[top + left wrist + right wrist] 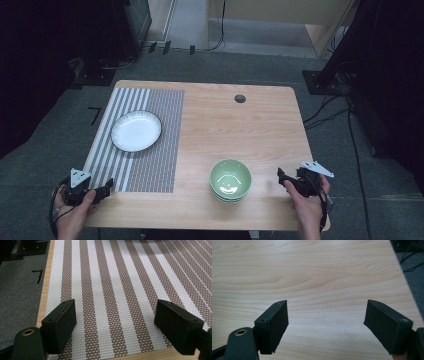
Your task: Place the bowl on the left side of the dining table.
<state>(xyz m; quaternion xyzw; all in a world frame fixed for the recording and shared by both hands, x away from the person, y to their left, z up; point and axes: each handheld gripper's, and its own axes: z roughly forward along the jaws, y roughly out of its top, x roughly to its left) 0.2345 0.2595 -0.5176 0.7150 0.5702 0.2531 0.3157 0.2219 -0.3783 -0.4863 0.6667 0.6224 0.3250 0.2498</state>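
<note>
At the left, my left gripper [106, 189] hangs over the near edge of the striped mat [150, 150], jaws spread wide with nothing between them; in the left gripper view there is just weave below. Farther back on that mat, left of the bowls, sits a white plate [136, 131] with a fluted rim, empty. The bowls [230, 180] are my landmark and, I judge, the thing in hand: a stack of pale green glazed bowls, nested upright, on the bare table [240, 125] near its front edge, right of the mat and apart from it. Just right of the stack my right gripper [282, 178] points toward it, jaws apart and empty; the right gripper view has plain wood between them. The step looks like a reach for the top bowl. To do it well I'd come in over the right rim, one jaw inside and one outside the wall, close firmly on that glossy, likely slippery glaze, then lift straight up so the bowls beneath stay put.
</note>
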